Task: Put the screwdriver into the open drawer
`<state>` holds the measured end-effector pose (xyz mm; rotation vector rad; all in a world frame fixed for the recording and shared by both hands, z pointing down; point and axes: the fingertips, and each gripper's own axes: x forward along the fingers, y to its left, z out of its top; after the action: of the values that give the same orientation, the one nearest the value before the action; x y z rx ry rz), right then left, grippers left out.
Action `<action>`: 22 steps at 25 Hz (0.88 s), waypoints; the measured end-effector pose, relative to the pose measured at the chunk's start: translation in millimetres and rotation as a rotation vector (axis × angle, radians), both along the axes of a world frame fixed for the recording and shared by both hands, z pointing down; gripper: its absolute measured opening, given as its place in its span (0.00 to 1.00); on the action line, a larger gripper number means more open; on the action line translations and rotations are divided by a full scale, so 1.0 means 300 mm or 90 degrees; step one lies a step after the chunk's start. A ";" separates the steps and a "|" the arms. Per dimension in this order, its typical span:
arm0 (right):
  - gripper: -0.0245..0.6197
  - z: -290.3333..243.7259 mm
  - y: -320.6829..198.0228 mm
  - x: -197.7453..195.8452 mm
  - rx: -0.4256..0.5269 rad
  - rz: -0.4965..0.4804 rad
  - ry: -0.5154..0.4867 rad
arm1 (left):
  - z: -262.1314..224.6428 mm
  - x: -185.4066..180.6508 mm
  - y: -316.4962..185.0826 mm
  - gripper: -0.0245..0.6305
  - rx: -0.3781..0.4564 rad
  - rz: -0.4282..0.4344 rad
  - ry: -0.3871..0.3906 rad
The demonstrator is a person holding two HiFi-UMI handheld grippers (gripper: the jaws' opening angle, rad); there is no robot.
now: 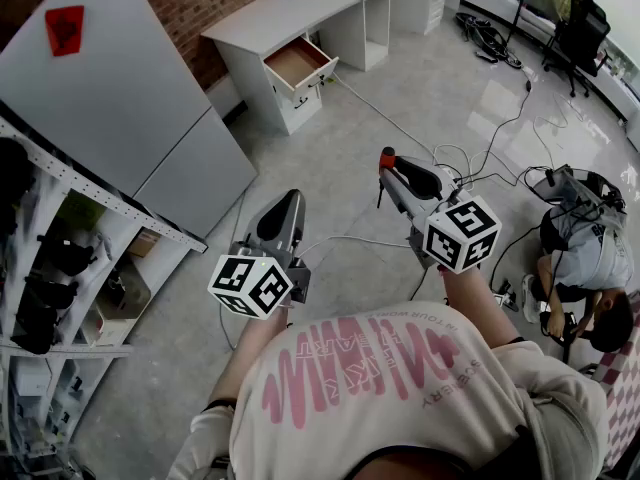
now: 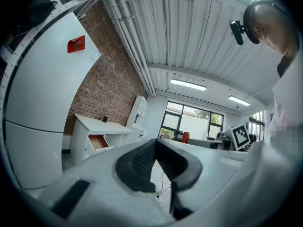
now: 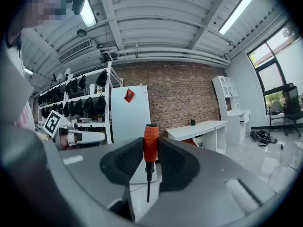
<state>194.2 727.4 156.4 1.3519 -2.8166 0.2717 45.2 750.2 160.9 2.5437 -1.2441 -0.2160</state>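
We hold both forearms stretched out in front of us, well apart, and each hand carries its gripper level, pointing away from our body. Our left gripper has its jaws closed together at the tips, with nothing between them. Our right gripper has its pads pressed on the orange handle of the screwdriver, which stands upright between them with its dark shaft pointing down.
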 end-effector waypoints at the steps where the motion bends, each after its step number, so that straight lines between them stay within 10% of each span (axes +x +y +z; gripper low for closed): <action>1: 0.20 0.001 -0.010 -0.004 0.002 -0.001 0.000 | -0.001 -0.006 -0.012 0.04 0.002 -0.001 0.000; 22: 0.20 0.145 -0.211 -0.052 -0.054 -0.006 -0.010 | 0.133 -0.108 -0.184 0.04 -0.031 -0.050 -0.007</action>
<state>178.5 664.2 200.1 1.3244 -2.7892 0.3985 12.8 695.0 200.8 2.4607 -1.3385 -0.1880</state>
